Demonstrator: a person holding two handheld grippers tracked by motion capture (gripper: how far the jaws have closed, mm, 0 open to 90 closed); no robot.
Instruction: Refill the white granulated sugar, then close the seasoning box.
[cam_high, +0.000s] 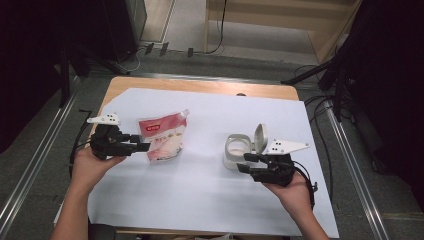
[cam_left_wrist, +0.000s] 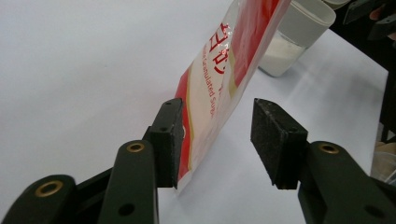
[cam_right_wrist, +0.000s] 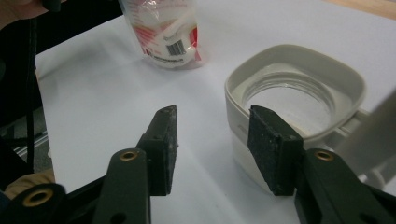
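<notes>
sugar pouch (cam_left_wrist: 219, 84) between parted, perhaps touching, jaws

sugar pouch (cam_left_wrist: 219, 79) top cropped, container (cam_left_wrist: 299, 32) partly cropped

Red lettering reading "Granulated Sugar", partly cut off, beside red Chinese characters, runs along the sugar pouch (cam_left_wrist: 219, 88) standing between the left gripper's (cam_left_wrist: 219, 140) jaws.

table: wooden (cam_high: 200, 86) | sheet: white paper (cam_high: 200, 190) | floor: grey (cam_high: 45, 150), cables (cam_high: 320, 107)
</notes>
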